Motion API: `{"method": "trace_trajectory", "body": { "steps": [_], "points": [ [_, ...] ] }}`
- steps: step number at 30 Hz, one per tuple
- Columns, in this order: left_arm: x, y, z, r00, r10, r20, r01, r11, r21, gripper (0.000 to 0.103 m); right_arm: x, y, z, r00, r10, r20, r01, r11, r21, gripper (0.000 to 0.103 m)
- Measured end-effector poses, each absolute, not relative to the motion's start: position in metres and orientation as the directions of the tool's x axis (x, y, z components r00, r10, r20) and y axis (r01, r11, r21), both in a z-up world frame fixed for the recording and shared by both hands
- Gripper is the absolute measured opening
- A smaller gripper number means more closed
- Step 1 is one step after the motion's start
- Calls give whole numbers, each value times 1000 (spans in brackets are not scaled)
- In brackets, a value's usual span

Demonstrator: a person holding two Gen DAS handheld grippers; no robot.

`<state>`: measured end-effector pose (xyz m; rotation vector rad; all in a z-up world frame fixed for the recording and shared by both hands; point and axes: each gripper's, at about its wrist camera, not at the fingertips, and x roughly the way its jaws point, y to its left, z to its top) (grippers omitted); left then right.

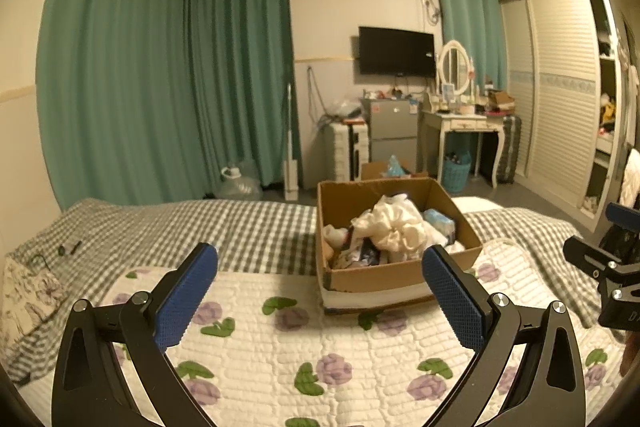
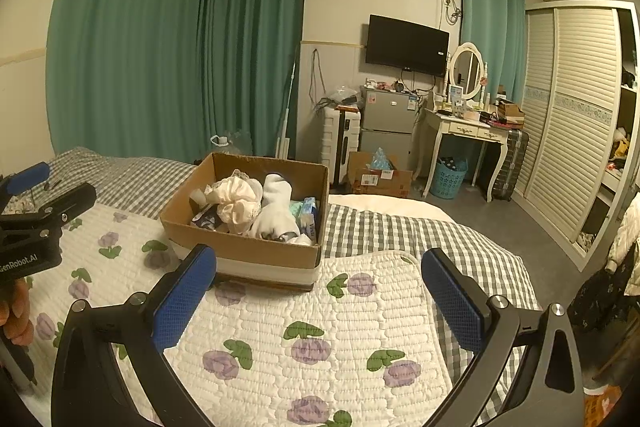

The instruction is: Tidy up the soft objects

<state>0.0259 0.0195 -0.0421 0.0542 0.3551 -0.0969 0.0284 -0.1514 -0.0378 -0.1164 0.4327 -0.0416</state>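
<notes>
A brown cardboard box [image 1: 404,277] sits on the bed, also in the right wrist view [image 2: 240,247]. It holds soft things: a crumpled cream cloth [image 1: 396,227] [image 2: 236,203], white socks [image 2: 276,205] and a pale blue packet [image 1: 440,221] [image 2: 308,217]. My left gripper [image 1: 320,263] is open and empty, held above the quilt just in front of the box. My right gripper [image 2: 318,267] is open and empty, in front of the box and to its right. Each gripper shows at the edge of the other's view: the right one [image 1: 608,267], the left one [image 2: 36,211].
The bed has a white quilt with purple flowers [image 1: 304,351] over a grey checked sheet [image 1: 224,231]. Small dark items [image 1: 70,248] lie at its far left. Beyond the bed stand another cardboard box [image 2: 380,175], a fridge [image 2: 388,123], a dressing table [image 2: 464,131] and a wardrobe [image 2: 576,115].
</notes>
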Motion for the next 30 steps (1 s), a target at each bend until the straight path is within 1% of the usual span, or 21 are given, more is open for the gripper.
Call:
{"method": "trace_trajectory", "body": {
  "steps": [8, 12, 30],
  "points": [
    [26, 20, -42, 931, -85, -354, 104, 994, 36, 103, 30, -146, -40, 906, -66, -418, 15, 992, -122, 103],
    [25, 20, -41, 925, -100, -366, 112, 994, 13, 103, 30, -146, -40, 906, -65, -418, 15, 993, -121, 103],
    [22, 15, -42, 926, -83, -367, 104, 994, 38, 103, 30, -146, -45, 904, -64, -423, 17, 993, -114, 103]
  ]
}}
